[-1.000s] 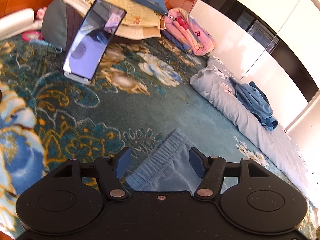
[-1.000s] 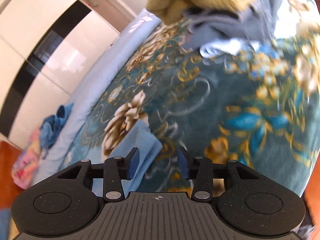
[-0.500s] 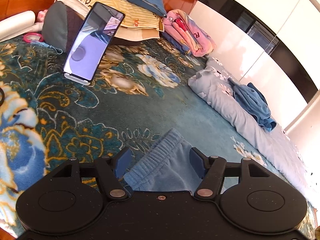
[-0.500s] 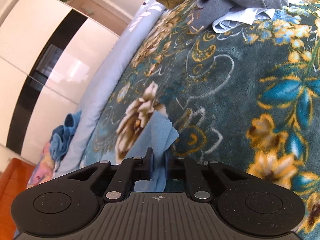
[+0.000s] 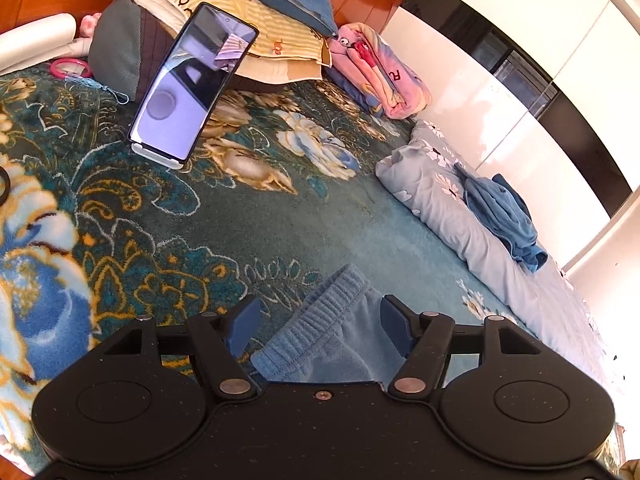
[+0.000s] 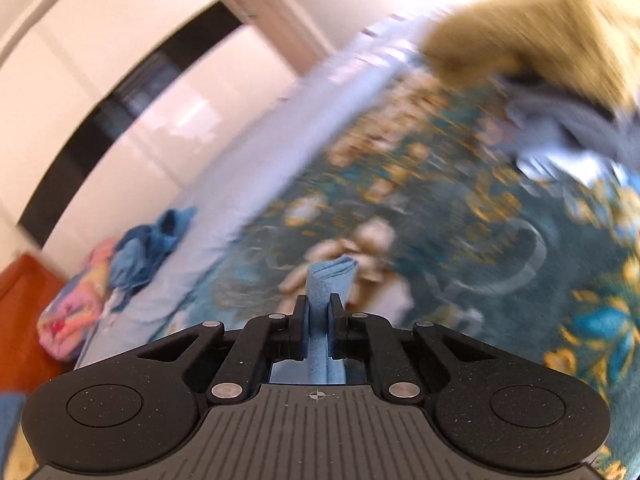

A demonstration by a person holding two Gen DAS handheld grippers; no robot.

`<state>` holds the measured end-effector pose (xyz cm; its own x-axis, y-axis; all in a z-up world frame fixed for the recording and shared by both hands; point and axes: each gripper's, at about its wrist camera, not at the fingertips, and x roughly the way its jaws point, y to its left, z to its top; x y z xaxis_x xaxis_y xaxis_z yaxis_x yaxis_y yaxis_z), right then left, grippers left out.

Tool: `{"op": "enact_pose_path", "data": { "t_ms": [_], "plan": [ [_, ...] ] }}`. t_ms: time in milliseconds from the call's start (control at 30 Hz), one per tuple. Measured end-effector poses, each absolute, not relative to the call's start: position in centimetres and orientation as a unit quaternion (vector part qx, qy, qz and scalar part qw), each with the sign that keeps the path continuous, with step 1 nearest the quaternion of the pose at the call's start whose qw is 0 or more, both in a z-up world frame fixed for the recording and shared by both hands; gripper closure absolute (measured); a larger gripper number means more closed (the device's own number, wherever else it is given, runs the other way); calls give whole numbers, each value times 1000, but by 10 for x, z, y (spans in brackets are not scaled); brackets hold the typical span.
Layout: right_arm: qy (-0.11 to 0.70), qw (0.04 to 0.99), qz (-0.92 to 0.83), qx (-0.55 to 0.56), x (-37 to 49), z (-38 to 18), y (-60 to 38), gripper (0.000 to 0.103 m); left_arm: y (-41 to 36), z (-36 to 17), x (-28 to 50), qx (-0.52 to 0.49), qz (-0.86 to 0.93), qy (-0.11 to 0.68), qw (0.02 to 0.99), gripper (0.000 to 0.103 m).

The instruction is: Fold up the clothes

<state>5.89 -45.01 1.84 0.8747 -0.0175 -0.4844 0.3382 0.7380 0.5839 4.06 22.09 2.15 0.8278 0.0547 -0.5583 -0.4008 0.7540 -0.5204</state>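
Two grippers work one pair of light blue sweatpants (image 5: pixel 332 336) lying near on the floral blanket (image 5: pixel 248 216). The right gripper (image 6: pixel 318 316), its jaws apart a second ago, is now clamped on a bunched edge of the fabric and lifting it. The left gripper (image 5: pixel 316 320) stays wide apart, straddling the elastic waistband, so the fold is likely starting from the right side.

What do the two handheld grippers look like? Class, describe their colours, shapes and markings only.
The left gripper is matte black with faint speckles, two round discs on its body, angled linkage arms with silver pivot rivets, a small central screw, and dark blue fingers. The right gripper has the same black speckled discs and silver rivets, plus a grey ribbed centre panel bearing a crosshair mark. No cables or sleeves show.
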Motion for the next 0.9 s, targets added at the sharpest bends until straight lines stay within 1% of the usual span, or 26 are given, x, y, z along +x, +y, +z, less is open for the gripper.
{"op": "enact_pose_path", "data": {
  "t_ms": [100,200,333,433,567,633,700,733,800,900],
  "plan": [
    [224,931,-37,287,64,49,-407,96,223,21,40,-335,125,259,897,39],
    [237,947,33,215,70,62,-346,96,224,18,40,-343,117,259,895,38],
    [274,944,102,152,85,47,-269,96,230,16,36,-351,112,260,892,38],
    [315,926,146,147,89,29,-225,96,239,17,29,-357,120,254,891,38],
    [349,909,190,123,83,17,-171,97,249,18,21,-361,127,248,890,38],
    [364,904,195,112,82,13,-159,96,252,18,18,-362,128,247,890,38],
    [378,898,199,101,82,10,-146,94,252,19,17,-361,121,246,891,38],
    [385,896,202,96,81,8,-140,91,252,21,16,-359,117,245,893,38],
    [395,890,208,89,80,6,-131,87,251,24,15,-355,110,243,896,37],
    [373,893,227,108,71,21,-146,80,243,27,18,-353,91,240,900,36]
  ]
}}
